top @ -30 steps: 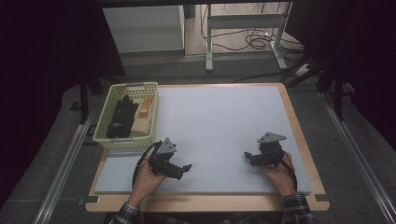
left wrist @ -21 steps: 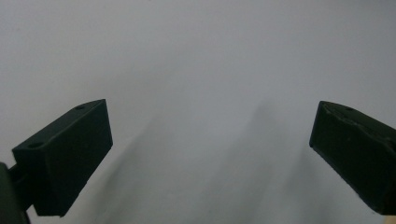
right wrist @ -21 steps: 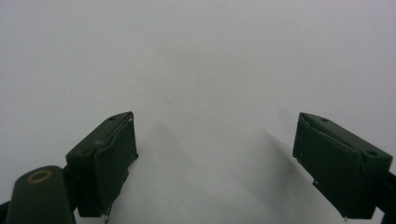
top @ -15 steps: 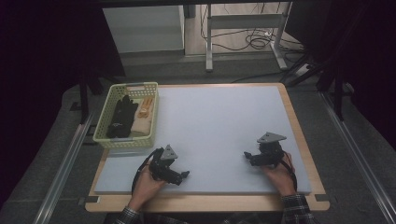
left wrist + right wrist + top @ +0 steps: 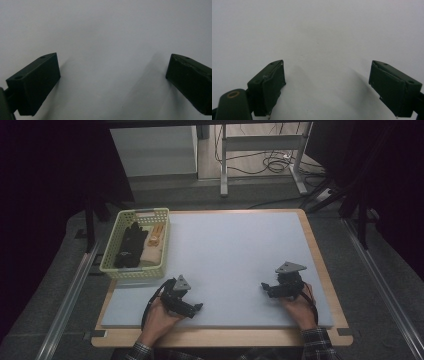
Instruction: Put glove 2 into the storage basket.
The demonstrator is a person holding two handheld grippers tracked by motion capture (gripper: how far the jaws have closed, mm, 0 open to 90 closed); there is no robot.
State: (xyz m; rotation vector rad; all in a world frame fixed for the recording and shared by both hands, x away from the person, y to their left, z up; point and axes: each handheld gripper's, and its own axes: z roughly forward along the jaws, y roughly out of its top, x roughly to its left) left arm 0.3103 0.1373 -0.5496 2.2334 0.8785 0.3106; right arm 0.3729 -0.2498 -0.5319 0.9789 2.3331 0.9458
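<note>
My left gripper (image 5: pixel 192 308) rests low on the pale mat (image 5: pixel 235 250) near the front left, held in the person's left hand (image 5: pixel 157 317). In the left gripper view its two black jaws stand wide apart over bare mat, left gripper (image 5: pixel 112 82) open with nothing between. My right gripper (image 5: pixel 266 287) sits on the mat at the front right, held by the right hand (image 5: pixel 299 309), with its grey three-cornered plate on top. In the right gripper view its jaws are also spread over plain mat, right gripper (image 5: pixel 327 85) open and empty.
A yellow-green plastic basket (image 5: pixel 111 266) stands at the table's left edge, holding black gloves (image 5: pixel 128 245), an orange item (image 5: pixel 156 234) and a beige item (image 5: pixel 151 254). The wooden table rim (image 5: pixel 325 270) frames the mat. Metal rails and cables lie on the floor beyond.
The left gripper has moved slightly toward the front edge and turned its jaws more to the right. The right gripper has stayed put.
</note>
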